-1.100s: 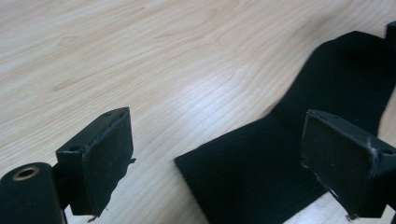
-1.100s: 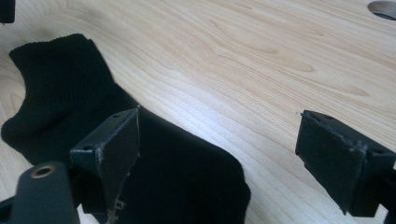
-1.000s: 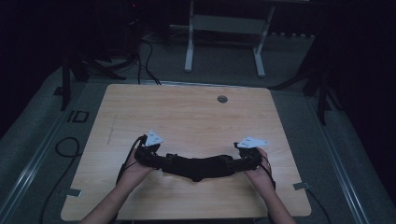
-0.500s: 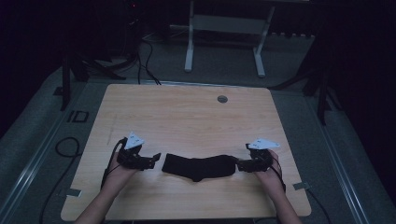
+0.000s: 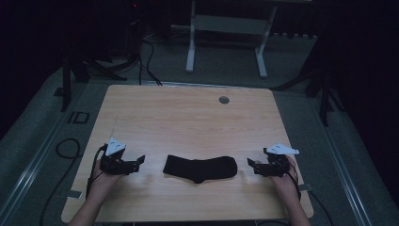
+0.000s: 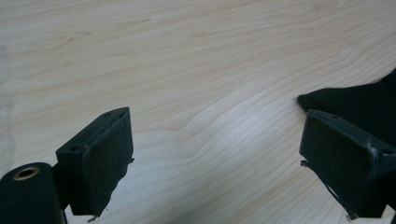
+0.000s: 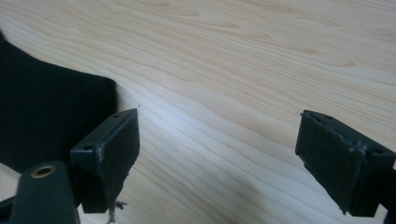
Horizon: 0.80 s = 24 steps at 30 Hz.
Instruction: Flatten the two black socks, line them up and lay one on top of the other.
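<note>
Sock (image 5: 200,168) flat on table (image 5: 188,117), grommet (image 5: 224,100) far behind.

Readable marks: one floor marking

On the grey floor (image 5: 42,141) at the left of the high view, just beside the counter's (image 5: 188,122) left edge, stands a dark marking (image 5: 78,117) that reads roughly "ID"; whether these are letters or plain outlined shapes cannot be told. Nothing else bears legible text, numbers or brands.
</note>
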Available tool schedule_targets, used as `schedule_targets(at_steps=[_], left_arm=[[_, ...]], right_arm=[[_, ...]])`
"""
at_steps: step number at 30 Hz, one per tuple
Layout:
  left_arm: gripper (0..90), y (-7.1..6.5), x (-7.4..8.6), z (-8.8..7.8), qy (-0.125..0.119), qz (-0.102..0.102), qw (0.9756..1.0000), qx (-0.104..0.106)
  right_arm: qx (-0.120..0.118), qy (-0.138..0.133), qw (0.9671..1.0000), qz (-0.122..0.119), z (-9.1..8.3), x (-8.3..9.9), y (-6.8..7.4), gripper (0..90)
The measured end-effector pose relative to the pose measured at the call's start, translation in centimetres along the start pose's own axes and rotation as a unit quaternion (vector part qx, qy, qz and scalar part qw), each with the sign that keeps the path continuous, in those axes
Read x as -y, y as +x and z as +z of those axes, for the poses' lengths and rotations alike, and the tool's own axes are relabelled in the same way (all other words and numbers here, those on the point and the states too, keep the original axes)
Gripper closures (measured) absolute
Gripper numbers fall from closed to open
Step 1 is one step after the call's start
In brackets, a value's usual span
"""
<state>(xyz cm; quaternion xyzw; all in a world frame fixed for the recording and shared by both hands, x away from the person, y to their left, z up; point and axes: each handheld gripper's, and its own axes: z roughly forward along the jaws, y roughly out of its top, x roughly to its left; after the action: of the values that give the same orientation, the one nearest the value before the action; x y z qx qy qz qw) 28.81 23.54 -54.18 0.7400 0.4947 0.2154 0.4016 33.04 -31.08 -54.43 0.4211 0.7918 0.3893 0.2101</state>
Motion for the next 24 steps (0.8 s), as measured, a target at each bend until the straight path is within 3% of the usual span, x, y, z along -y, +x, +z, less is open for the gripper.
schedule_targets(at_steps=[9, 17, 24], left_arm=[[10.3, 1.5, 1.7, -1.6, -0.012, -0.01, 0.9995, -0.026], [10.3, 2.4, 3.2, -2.9, -0.025, -0.029, 0.9983, -0.044], [10.3, 2.7, 4.1, -3.8, -0.035, -0.039, 0.9967, -0.061]], right_arm=[[0.024, -0.007, 0.9996, 0.014, -1.7, 1.6, -1.9, 13.7], [0.044, -0.014, 0.998, 0.043, -3.1, 3.2, -3.2, 13.5], [0.073, -0.032, 0.9941, 0.074, -4.4, 4.8, -4.0, 12.9]])
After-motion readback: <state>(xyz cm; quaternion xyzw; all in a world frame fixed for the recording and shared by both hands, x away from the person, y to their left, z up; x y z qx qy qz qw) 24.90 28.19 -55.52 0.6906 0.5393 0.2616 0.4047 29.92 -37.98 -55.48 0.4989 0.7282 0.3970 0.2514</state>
